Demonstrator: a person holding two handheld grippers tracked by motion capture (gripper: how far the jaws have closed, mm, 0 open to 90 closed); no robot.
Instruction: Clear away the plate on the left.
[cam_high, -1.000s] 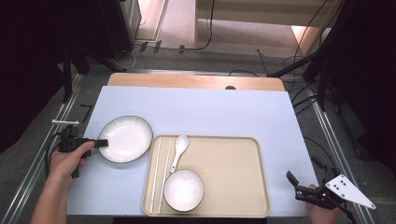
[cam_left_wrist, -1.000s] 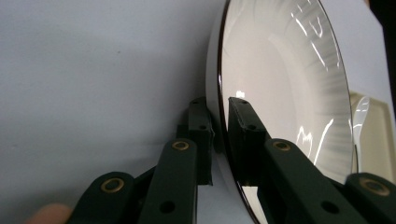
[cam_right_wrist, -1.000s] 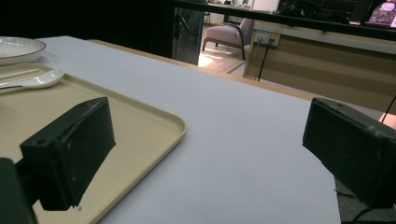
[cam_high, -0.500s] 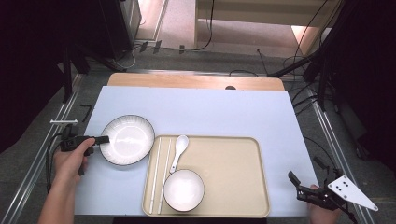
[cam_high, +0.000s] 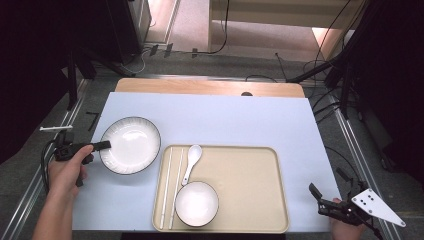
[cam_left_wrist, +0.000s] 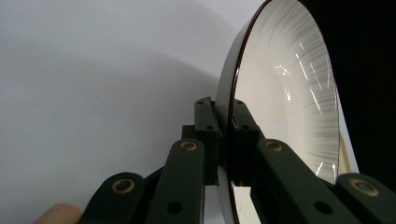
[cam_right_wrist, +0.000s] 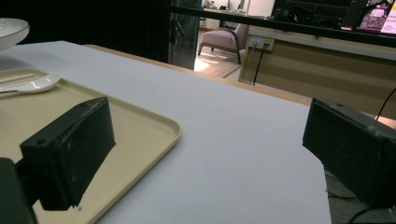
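The plate (cam_high: 131, 145) sits on the counter (cam_high: 240, 120), just at nine o'clock of the tray (cam_high: 240, 165). The left tool (cam_high: 102, 145) is clamped on its nine-o'clock rim; the right tool (cam_high: 316, 196), unclenched and empty, waits far off at four o'clock.

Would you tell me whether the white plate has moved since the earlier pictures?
Yes. The plate, clamped at its rim by the left gripper, has shifted slightly left, away from the tray.

Cut off at the lower edge beside the left gripper (cam_left_wrist: 224, 133): the plate (cam_left_wrist: 285, 93). Hidden behind its near pad: part of the rim.
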